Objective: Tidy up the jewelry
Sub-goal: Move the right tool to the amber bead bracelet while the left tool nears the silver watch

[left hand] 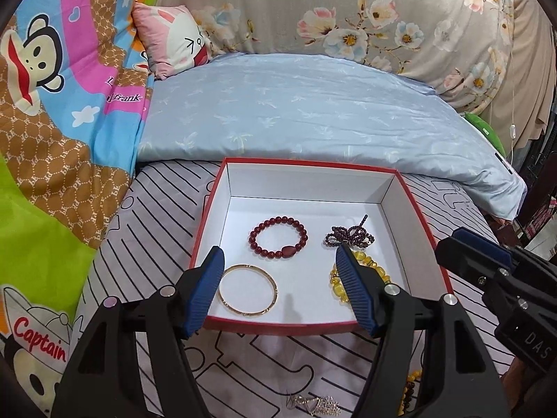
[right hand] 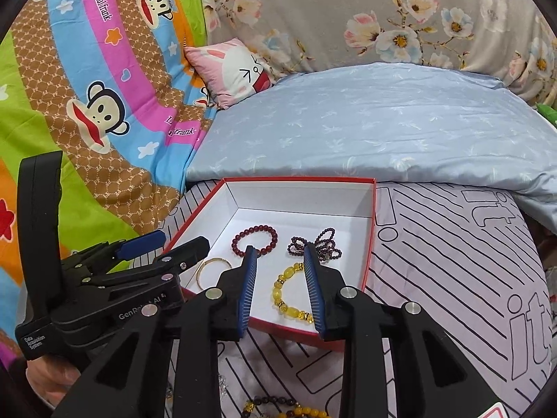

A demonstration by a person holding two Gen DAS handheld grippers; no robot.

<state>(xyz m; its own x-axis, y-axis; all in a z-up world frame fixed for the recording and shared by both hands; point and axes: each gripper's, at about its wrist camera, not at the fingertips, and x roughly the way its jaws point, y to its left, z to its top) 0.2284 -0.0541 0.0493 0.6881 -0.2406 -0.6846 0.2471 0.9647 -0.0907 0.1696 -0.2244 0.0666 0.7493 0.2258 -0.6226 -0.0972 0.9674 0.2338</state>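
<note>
Beyond the tongs a pale blue quilt (left hand: 313,111) lies across the bed; a grey floral cover (left hand: 348,10) rises behind it, 1 pink cartoon pillow (left hand: 174,40) and a monkey-print blanket (left hand: 62,87) to their left.

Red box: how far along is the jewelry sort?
Done: red box holds a red bead bracelet, gold bangle, dark purple strand and yellow bracelet. In hand: nothing; left gripper and right gripper are open. Left: loose beads and a silvery piece outside the box.

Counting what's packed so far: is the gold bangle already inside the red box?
Yes, the gold bangle lies flat on the white floor of the red box, near its front left corner.
</note>
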